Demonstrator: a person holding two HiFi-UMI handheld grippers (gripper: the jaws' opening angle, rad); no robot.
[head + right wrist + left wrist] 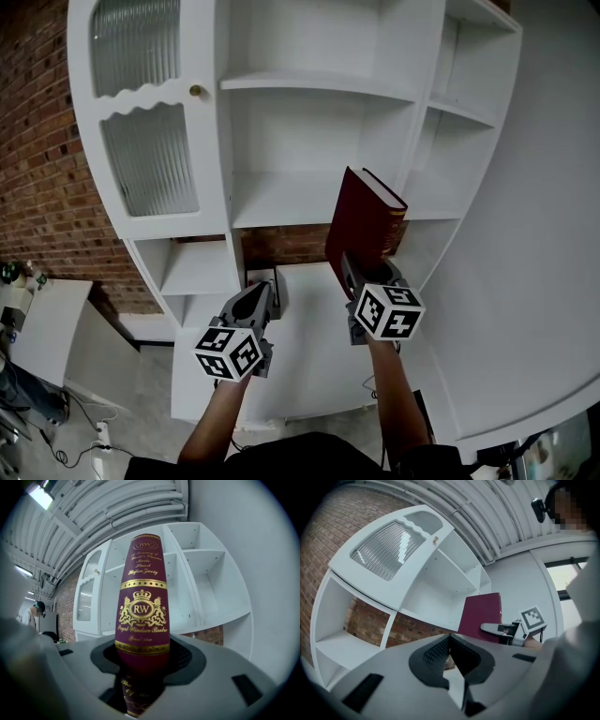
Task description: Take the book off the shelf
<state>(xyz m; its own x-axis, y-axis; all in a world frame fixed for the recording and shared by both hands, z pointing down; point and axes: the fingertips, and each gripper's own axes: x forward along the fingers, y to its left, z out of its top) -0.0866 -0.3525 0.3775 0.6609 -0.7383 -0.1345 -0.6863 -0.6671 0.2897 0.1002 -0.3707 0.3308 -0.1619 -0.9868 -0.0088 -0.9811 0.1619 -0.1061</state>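
Left gripper [449, 638] seemingly closed; right [354, 274] clamped

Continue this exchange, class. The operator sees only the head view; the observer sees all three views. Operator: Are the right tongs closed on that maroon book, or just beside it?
Observer: Closed on it. The right gripper view shows the right tongs clamped on the lower end of the spine of the book.
Operator: Is anything printed on that spine?
Observer: Yes, gold lettering and a crowned RW crest.
Operator: And the left tongs, are they carrying anything?
Observer: No. The left gripper view shows the left tongs with jaws together and nothing between them.
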